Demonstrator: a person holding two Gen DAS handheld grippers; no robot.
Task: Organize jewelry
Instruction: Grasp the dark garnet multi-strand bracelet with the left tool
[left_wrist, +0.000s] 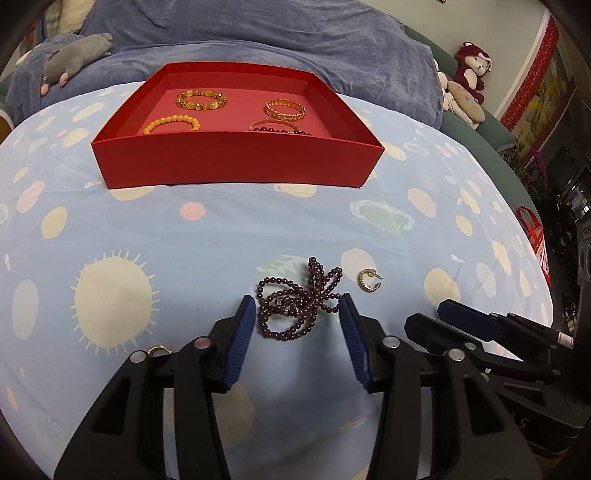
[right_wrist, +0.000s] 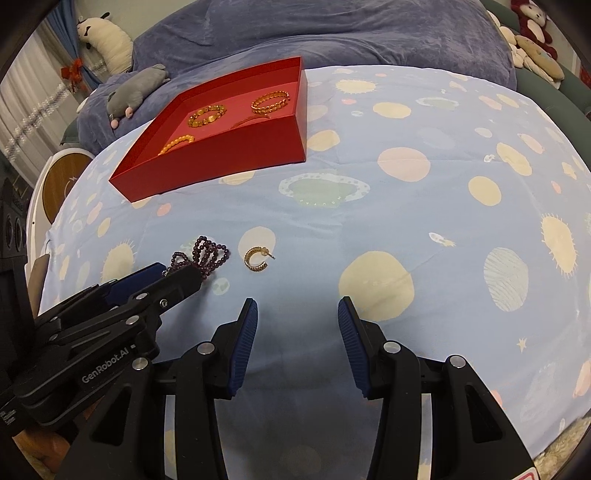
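Observation:
A dark purple bead necklace (left_wrist: 295, 301) lies bunched on the spotted blue sheet, between the tips of my open left gripper (left_wrist: 297, 308). It also shows in the right wrist view (right_wrist: 205, 253), partly hidden by the left gripper. A gold hoop earring (left_wrist: 368, 280) (right_wrist: 255, 259) lies just right of it. A gold ring (left_wrist: 159, 349) peeks out by my left finger. The red box (left_wrist: 236, 162) (right_wrist: 229, 147) holds several gold and amber bracelets and a dark bead piece. My right gripper (right_wrist: 297, 314) is open and empty, near the earring.
The blue sheet (right_wrist: 406, 221) covers a rounded bed. A purple blanket (left_wrist: 258, 37) and a grey plush toy (left_wrist: 74, 55) lie behind the box. More plush toys (left_wrist: 469, 74) sit at the back right. A round wooden item (right_wrist: 62, 181) stands at the left.

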